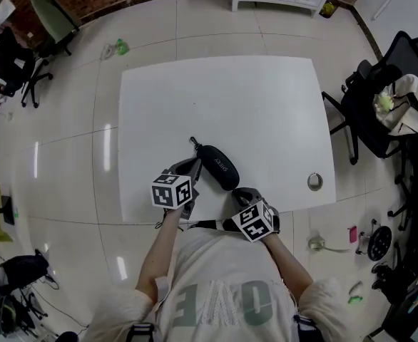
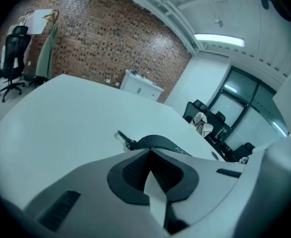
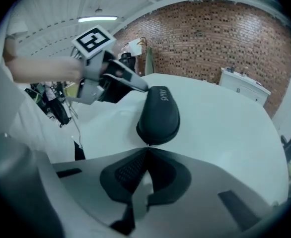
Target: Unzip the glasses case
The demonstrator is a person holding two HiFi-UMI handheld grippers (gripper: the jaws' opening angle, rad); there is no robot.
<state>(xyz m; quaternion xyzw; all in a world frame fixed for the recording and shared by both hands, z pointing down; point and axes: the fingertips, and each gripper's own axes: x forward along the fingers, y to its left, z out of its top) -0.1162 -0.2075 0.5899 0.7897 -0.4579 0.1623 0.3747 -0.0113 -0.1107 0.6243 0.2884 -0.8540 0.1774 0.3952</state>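
On the white table (image 1: 266, 105) the glasses case (image 1: 218, 167) lies diagonally, closed left tool (image 1: 192, 169) against its flank, right tool (image 1: 242, 192) seemingly pinching the zip pull (image 3: 146, 145) at its near end.

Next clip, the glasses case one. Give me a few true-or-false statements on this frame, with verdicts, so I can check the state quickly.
1. The glasses case lies on the white table. True.
2. The left gripper has its jaws wide apart. False: they are together, with the tip right at the case.
3. The right gripper has its jaws together at the case's near end. True.
4. The case lies open with glasses showing. False: it looks closed, and no glasses are visible.
5. The small round object sits on top of the case. False: it lies on the table near the right edge, apart from the case.
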